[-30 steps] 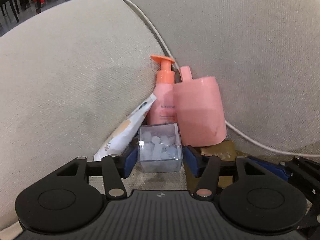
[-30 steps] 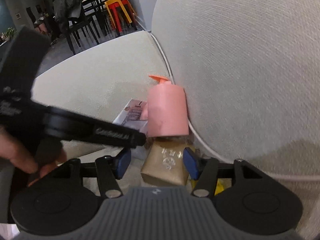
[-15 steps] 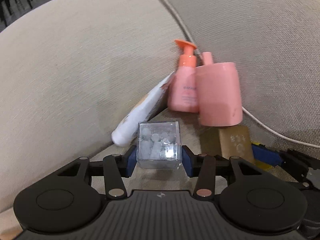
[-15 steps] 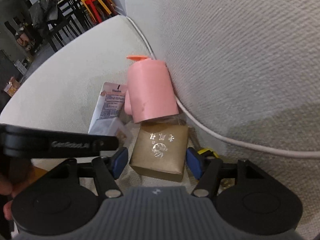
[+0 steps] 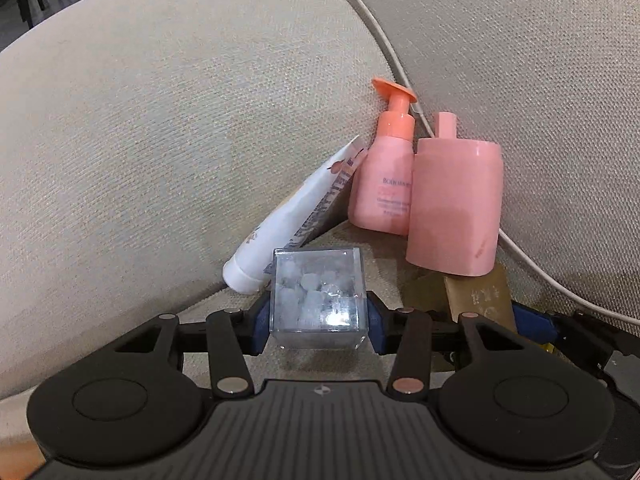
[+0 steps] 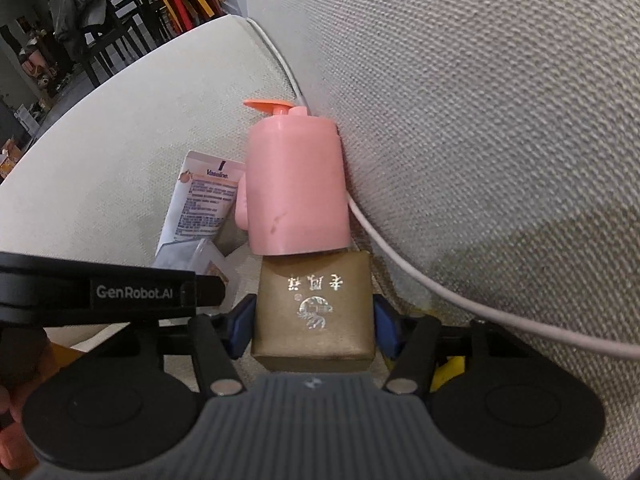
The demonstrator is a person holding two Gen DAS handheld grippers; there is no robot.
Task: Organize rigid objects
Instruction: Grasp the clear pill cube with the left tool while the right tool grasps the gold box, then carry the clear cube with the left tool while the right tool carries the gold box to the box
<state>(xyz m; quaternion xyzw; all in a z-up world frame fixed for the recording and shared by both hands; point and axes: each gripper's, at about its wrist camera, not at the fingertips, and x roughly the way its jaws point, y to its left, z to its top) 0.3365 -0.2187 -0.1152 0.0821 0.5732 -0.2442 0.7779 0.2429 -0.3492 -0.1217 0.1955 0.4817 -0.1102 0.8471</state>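
Left wrist view: the left gripper (image 5: 319,318) is clamped on a clear plastic cube box (image 5: 318,298), its blue pads pressed against both side walls. The box is see-through with a thick clear base, and it holds a heap of small pale, roundish pieces, possibly tablets or beads; glare on the front wall makes them hard to make out. It sits low over the beige sofa seat (image 5: 140,140), in front of a cluster of toiletries tucked into the corner where seat meets backrest.

In that corner a white tube (image 5: 296,216) leans on the cushion with its cap down, just behind the box. Beside it a pink pump bottle (image 5: 386,184) with an orange pump head stands upright, touching a wider pink bottle (image 5: 456,204) on its right. A white cable (image 5: 532,268) runs along the cushion seam behind them.

In the right wrist view the right gripper (image 6: 314,320) grips a gold box (image 6: 316,304), square and matte, with silver characters and an emblem stamped on its top. Its far edge meets the base of the wider pink bottle (image 6: 296,188), which leans against the backrest (image 6: 480,100). The white tube (image 6: 200,204), marked Vaseline, lies to the left.
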